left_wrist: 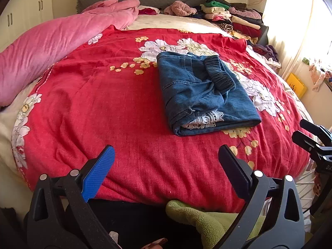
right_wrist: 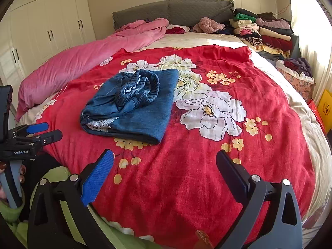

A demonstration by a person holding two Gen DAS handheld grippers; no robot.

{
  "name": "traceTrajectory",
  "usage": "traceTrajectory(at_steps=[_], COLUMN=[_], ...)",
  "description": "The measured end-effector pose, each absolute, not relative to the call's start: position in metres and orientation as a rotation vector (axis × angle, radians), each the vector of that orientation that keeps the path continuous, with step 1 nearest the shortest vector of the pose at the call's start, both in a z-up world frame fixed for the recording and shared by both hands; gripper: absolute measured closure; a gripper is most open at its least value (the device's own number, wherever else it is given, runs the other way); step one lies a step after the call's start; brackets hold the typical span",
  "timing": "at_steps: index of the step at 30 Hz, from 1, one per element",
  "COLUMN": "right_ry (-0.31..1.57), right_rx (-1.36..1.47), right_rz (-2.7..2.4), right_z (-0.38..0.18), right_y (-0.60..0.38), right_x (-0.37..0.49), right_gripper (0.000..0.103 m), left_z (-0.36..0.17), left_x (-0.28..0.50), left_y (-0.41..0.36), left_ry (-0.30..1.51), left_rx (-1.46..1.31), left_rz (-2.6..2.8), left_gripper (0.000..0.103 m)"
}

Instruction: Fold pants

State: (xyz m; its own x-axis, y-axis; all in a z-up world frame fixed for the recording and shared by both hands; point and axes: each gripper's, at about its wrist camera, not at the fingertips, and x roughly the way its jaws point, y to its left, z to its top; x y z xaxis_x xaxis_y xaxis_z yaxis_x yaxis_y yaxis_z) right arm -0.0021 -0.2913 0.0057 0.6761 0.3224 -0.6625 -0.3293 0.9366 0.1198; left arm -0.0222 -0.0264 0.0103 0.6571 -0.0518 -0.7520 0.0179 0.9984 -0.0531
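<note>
The blue denim pants point(left_wrist: 204, 92) lie folded in a thick rectangle on the red flowered blanket point(left_wrist: 103, 103), elastic waistband on top, white lace showing at the near edge. They also show in the right wrist view point(right_wrist: 132, 105). My left gripper point(left_wrist: 166, 157) is open and empty, held above the bed's near edge, well short of the pants. My right gripper point(right_wrist: 165, 161) is open and empty, also near the front edge, to the right of the pants. Each gripper shows in the other's view: the right one point(left_wrist: 311, 137) and the left one point(right_wrist: 44, 131).
A pink duvet point(left_wrist: 51, 47) is bunched along the bed's left side. Stacks of folded clothes point(right_wrist: 265, 33) sit at the far right by the grey headboard point(right_wrist: 172, 12). A basket of clothes point(right_wrist: 296, 76) stands right of the bed. White wardrobes point(right_wrist: 45, 27) line the left wall.
</note>
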Motion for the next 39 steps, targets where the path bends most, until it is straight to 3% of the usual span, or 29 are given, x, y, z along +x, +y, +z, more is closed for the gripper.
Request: traceTrajectory(at_steps=[39], right_ry=[0.741], right_rx=[-0.014], right_rz=[0.368], right_z=[0.0142], right_y=[-0.2872], right_x=[-0.0031], right_gripper=[0.005], left_z=[0.0132], left_x=[-0.0236], left_y=[-0.0238], left_ry=[0.849], left_rx=[-0.044], left_rz=[-0.035], left_gripper=[0.010])
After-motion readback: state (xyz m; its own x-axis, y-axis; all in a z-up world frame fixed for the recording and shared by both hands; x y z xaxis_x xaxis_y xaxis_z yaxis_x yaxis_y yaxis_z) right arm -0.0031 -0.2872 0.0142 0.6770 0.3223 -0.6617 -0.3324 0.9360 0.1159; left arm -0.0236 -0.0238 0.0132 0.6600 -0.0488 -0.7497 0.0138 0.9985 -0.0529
